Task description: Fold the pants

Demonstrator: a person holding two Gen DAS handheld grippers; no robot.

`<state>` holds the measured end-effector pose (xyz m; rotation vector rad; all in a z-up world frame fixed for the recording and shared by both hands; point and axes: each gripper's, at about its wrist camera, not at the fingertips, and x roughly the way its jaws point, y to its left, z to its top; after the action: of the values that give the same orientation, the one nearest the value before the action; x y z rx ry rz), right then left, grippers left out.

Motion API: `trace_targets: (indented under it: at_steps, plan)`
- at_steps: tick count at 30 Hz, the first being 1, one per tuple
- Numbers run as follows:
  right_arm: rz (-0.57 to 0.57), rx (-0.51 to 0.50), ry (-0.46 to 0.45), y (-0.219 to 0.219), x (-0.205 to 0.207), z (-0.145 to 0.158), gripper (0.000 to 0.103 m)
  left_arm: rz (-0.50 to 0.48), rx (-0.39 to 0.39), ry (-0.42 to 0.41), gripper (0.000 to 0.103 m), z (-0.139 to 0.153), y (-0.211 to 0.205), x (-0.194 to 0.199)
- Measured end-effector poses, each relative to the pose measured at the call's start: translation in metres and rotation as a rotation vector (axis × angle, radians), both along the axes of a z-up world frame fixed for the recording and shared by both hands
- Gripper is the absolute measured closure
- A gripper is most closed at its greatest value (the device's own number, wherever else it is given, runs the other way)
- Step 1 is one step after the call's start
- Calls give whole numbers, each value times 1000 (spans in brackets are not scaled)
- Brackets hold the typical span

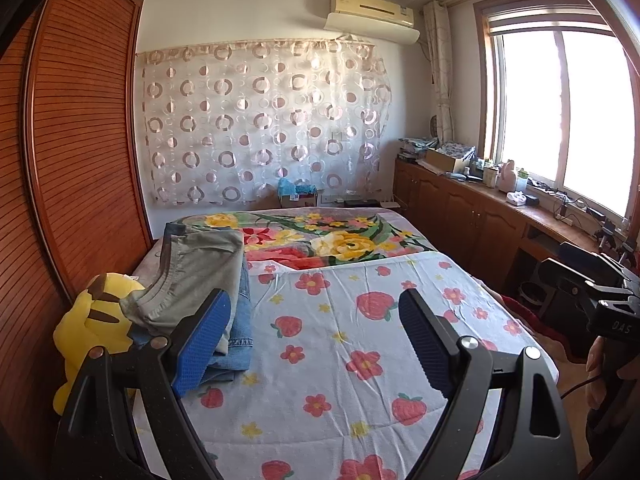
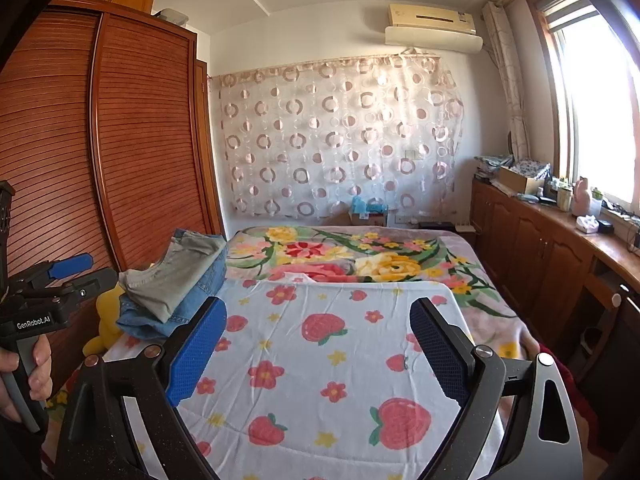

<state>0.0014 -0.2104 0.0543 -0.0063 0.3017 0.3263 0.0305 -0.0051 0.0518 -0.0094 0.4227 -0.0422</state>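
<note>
So pants: grey pair (image 1: 200,268) folded, sitting on folded jeans (image 1: 240,320), ahead-left of both grippers | left gripper (image 1: 316,312): jaws wide, nothing in them | right gripper (image 2: 318,320): same, spread and empty | plush (image 1: 96,320) left of the stack

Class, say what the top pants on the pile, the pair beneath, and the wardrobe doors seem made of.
Top pants: grey-green woven cloth, probably cotton, matte, with stitched seams.
Pair beneath: blue denim, faded, likely jeans.
Wardrobe doors: reddish-brown slatted wood or veneer, semi-gloss; which one is unclear.
</note>
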Motion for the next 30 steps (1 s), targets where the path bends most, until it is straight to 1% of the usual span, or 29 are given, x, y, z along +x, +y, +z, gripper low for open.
trace_targets:
  at_steps: [30]
  plan:
    - [-5,-15,2,-2,0,0,9,2,0,-1,16,0,1,-1]
